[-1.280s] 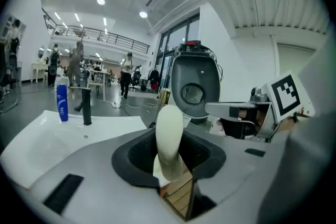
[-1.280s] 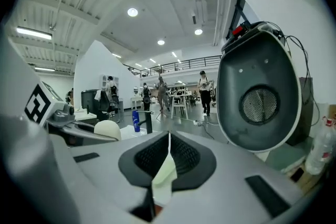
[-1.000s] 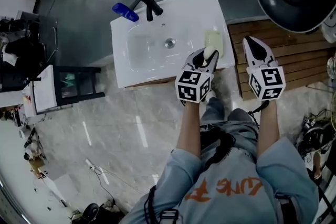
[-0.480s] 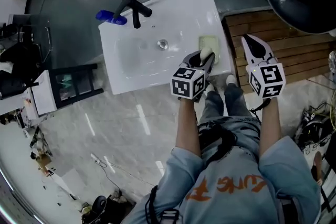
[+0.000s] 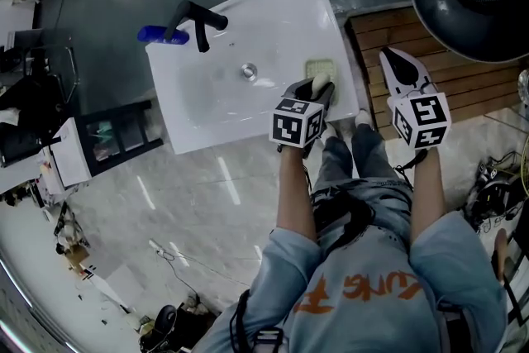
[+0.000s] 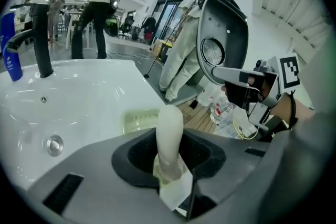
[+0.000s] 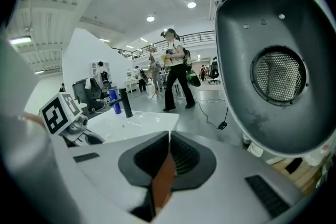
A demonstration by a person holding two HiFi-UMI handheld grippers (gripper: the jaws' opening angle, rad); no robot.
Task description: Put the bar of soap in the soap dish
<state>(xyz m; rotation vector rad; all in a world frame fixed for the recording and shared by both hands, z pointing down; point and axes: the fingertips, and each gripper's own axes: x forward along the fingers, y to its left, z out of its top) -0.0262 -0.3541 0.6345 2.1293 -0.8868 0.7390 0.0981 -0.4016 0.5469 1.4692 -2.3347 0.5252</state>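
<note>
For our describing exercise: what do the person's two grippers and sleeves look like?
The left gripper and right gripper are pale grey shells with dark hollows round the jaws; each carries a white cube of black square markers. Sleeves are short, light blue.

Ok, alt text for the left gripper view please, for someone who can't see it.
The left claw grips a pale bar of soap upright above a white sink, with the pale green soap dish just beyond it. A black faucet stands at the far left.
</note>
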